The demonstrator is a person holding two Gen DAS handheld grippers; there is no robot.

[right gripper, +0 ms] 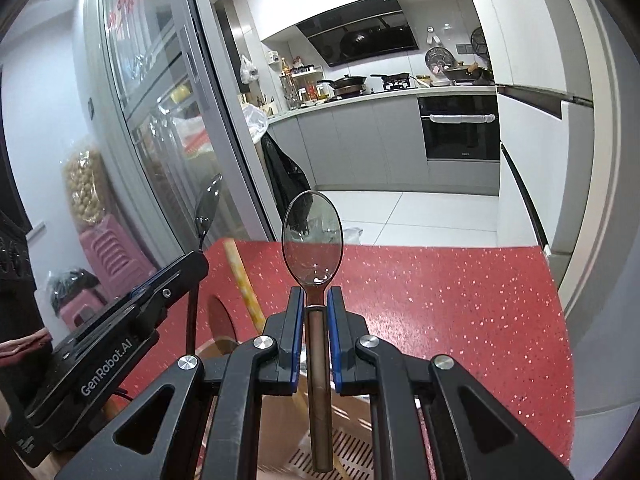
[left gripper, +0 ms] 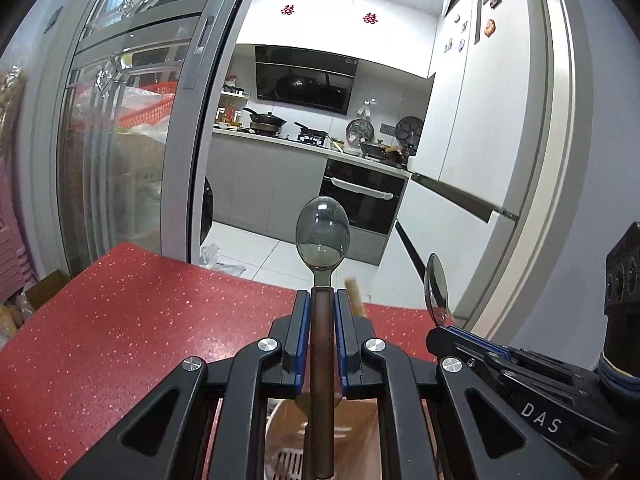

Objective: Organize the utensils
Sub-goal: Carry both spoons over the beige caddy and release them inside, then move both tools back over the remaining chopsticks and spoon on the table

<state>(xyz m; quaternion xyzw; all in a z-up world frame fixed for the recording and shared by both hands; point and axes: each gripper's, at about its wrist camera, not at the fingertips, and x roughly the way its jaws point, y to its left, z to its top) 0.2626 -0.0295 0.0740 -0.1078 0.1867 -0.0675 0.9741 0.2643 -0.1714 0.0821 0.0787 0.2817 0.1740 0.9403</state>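
Underneath, a glossy red speckled stone worktop [left gripper: 120, 320] fronts a white-tiled kitchen, while the left tongs [left gripper: 322, 312] and right tongs [right gripper: 316, 308] each pinch an upright brown-handled steel spoon [left gripper: 323, 236] [right gripper: 313, 236] above a slotted wooden utensil holder [right gripper: 344, 448].

holder [left gripper: 288, 452] mostly behind jaws

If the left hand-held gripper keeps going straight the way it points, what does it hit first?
Probably nothing near: the left hand-held gripper, shut on a spoon, points past the red table's far edge toward the kitchen floor. Depth is unclear.
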